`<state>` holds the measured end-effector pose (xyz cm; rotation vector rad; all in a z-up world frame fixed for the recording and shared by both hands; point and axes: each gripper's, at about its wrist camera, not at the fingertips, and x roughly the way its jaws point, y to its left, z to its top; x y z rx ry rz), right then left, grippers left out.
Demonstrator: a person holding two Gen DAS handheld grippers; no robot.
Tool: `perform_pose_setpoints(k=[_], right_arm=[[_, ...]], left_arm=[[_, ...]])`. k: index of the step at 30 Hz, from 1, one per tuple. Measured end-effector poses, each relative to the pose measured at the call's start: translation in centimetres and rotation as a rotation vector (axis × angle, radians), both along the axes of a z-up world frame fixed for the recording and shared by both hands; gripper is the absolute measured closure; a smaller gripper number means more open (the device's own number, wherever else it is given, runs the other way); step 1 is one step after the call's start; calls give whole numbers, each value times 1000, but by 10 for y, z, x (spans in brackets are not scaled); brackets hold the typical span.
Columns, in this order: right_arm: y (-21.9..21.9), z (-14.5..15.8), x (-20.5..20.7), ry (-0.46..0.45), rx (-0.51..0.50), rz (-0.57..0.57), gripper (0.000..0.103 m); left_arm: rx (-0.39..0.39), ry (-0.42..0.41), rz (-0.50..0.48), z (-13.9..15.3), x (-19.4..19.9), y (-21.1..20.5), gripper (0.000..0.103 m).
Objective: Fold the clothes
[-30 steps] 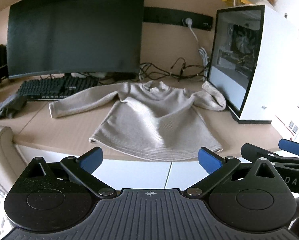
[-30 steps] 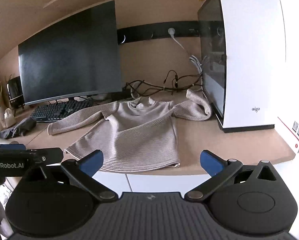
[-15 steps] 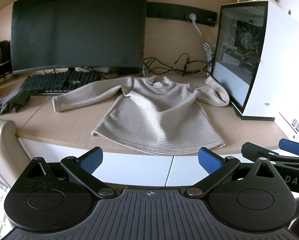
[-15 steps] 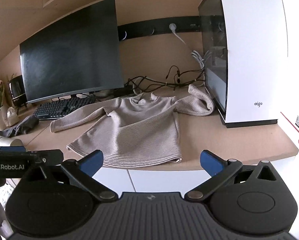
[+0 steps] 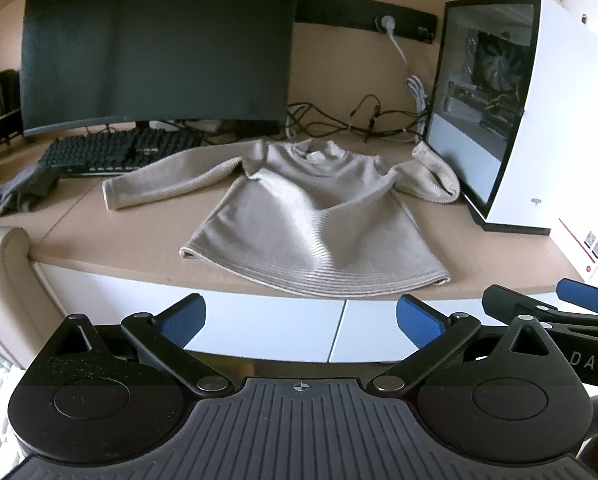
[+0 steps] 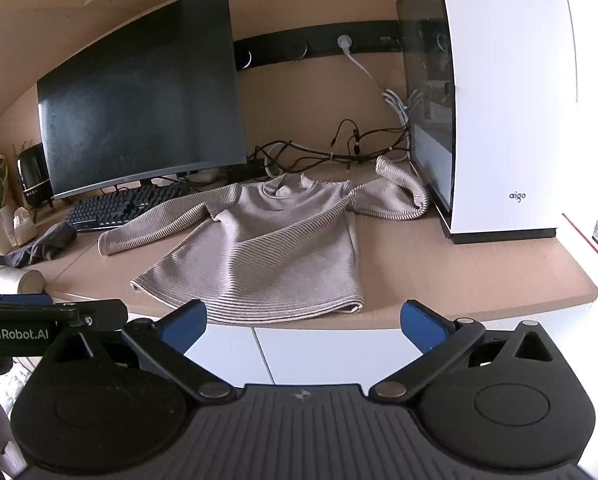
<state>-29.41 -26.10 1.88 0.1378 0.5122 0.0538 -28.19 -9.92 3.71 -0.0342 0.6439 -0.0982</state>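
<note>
Beige ribbed knit, a long-sleeved sweater, lies spread front-up on the light wooden desk, its hem just at the near edge and its collar toward the back wall. One sleeve runs straight out toward the black keyboard; the other sleeve is bunched and doubled back against the glass side of the white computer case. The body has a soft ridge across it, so it is not quite flat.

Nothing looks folded yet, as far as I can judge: both sleeves are out and the body is full length. All the folding is left, and the crumpled sleeve probably wants straightening first.

The left gripper hangs in front of the desk edge, short of the hem, jaws spread wide and empty. The right gripper sits alongside it, equally wide and holding nothing.

Behind the sweater stand a dark monitor and a tangle of cables; a dark cloth lies off by the keyboard.
</note>
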Motion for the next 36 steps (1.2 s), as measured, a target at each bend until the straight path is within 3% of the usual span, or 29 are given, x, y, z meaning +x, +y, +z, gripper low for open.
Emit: perform_pose_setpoints(k=[36], right_arm=[[6,-4,6,23,-18,-24,0]], left_arm=[[-1,11,-28,-6,8,4,0]])
